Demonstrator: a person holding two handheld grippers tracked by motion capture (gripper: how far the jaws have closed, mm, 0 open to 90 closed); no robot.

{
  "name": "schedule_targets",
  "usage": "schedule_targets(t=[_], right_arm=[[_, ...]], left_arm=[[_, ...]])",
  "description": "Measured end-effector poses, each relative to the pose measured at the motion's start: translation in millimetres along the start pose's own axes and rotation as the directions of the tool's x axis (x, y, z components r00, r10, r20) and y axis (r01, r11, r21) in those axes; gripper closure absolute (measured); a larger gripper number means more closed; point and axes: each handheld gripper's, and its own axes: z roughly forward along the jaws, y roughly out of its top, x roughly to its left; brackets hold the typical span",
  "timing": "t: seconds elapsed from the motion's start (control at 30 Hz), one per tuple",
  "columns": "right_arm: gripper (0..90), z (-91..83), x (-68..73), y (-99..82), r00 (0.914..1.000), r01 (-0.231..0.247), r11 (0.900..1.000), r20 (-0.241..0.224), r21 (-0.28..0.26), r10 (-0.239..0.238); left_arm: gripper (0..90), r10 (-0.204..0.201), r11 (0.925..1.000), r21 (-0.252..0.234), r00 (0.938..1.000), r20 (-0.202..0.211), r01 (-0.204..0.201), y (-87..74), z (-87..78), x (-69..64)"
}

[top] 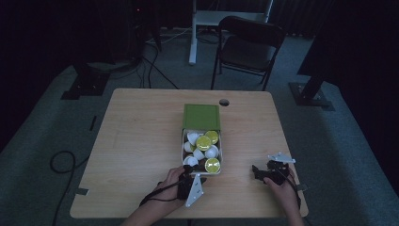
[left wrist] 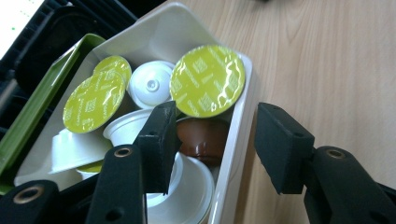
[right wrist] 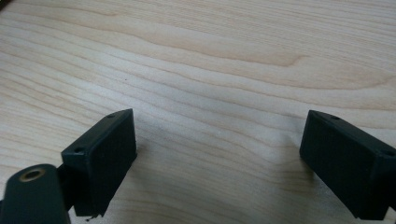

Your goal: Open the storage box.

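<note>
A white tray [top: 221, 157] slides out of a green box [top: 201, 117] at the table's middle and holds several coffee capsules, some with green foil lids [top: 212, 164]. My left gripper [top: 190, 172] is at the tray's near end. In the left gripper view, my left gripper [left wrist: 215, 112] stands open astride the tray's wall [left wrist: 238, 126]. One jaw is inside among the capsules and the other is outside over the wood; neither pad presses on the wall. A green-lidded capsule [left wrist: 207, 80] and a brown capsule [left wrist: 203, 137] lie just ahead. My right gripper [top: 259, 172] [right wrist: 219, 119] rests open over bare wood, right of the tray.
The wooden table [top: 141, 141] has a cable hole [top: 224, 102] behind the green box. A black folding chair [top: 247, 44] and a white desk leg [top: 193, 33] stand beyond the far edge. A cable loop [top: 61, 162] lies on the floor at the left.
</note>
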Motion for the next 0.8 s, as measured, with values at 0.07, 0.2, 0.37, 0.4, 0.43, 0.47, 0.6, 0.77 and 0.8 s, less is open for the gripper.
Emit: schedule_targets(t=[0.07,0.2,0.37,0.4,0.43,0.47,0.6,0.77,0.8], right_arm=[[10.4,0.0,0.0,0.0,1.0,0.0,1.0,0.0,0.0,0.0],[10.4,0.0,0.0,0.0,1.0,0.0,1.0,0.0,0.0,0.0],[10.4,0.0,0.0,0.0,1.0,0.0,1.0,0.0,0.0,0.0],[10.4,0.0,0.0,0.0,1.0,-0.001,1.0,0.0,0.0,0.001],[10.4,0.0,0.0,0.0,1.0,0.0,1.0,0.0,0.0,0.0],[10.4,0.0,0.0,0.0,1.0,0.0,1.0,0.0,0.0,0.0],[10.4,0.0,0.0,0.0,1.0,0.0,1.0,0.0,0.0,0.0],[10.4,0.0,0.0,0.0,1.0,0.0,1.0,0.0,0.0,0.0],[10.4,0.0,0.0,0.0,1.0,-0.001,1.0,0.0,0.0,0.001]], left_arm=[[48.5,-0.029,0.9995,-0.011,0.9994,0.02,0.029,-0.2,-2.0,3.3],[48.5,-0.053,0.9981,-0.029,0.9984,0.018,0.054,-0.2,-7.1,10.3],[45.8,-0.089,0.9935,-0.07,0.9959,0.01,0.09,0.7,-13.4,18.9],[45.1,-0.091,0.9935,-0.069,0.9959,0.006,0.091,0.7,-14.4,20.6],[45.1,-0.094,0.9931,-0.07,0.9956,0.003,0.094,0.5,-15.4,21.9],[45.1,-0.104,0.9917,-0.076,0.9946,0.002,0.104,0.2,-16.2,23.3],[41.6,-0.129,0.9877,-0.091,0.9915,-0.013,0.127,-2.3,-19.0,29.0],[36.9,-0.181,0.9782,-0.107,0.9833,-0.017,0.178,-5.9,-22.6,35.8],[36.9,-0.191,0.976,-0.11,0.9813,-0.021,0.188,-6.7,-23.1,36.9]])
